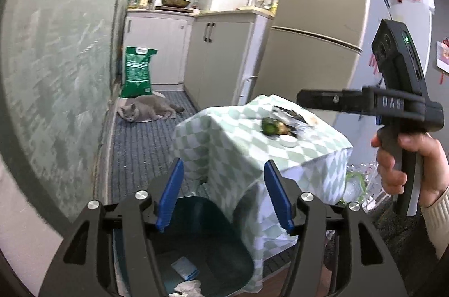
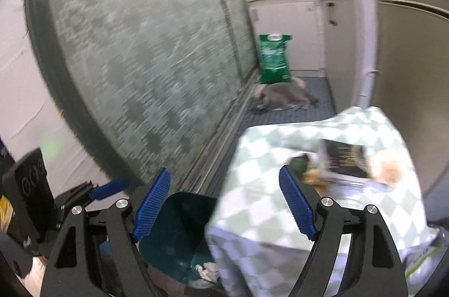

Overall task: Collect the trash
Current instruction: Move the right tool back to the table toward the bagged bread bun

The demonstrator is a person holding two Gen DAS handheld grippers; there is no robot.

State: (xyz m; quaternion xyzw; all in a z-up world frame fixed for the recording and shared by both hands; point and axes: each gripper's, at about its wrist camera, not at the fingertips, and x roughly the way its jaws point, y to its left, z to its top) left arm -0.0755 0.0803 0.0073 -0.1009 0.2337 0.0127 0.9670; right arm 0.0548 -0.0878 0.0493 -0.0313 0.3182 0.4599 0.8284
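My left gripper (image 1: 224,196) is open with nothing between its blue pads, and it hangs over a dark teal trash bin (image 1: 196,241). In the bin lie a crumpled tissue (image 1: 188,288) and a blue-white packet (image 1: 183,267). Beside the bin stands a small table with a green-checked cloth (image 1: 238,145). A green item (image 1: 268,126), a black wrapper (image 1: 289,114) and a small white lid (image 1: 287,140) sit on it. My right gripper (image 2: 224,201) is open and empty between the bin (image 2: 179,229) and the cloth (image 2: 280,201). The black wrapper (image 2: 345,159) is blurred there.
A grey cat (image 1: 148,109) lies on the floor by a green bag (image 1: 137,72). A frosted glass door (image 1: 56,44) runs along the left, with cabinets (image 1: 219,53) and a fridge (image 1: 322,30) behind. A hand (image 1: 407,165) grips the other tool's handle. A clear plastic bag (image 1: 362,179) lies right of the table.
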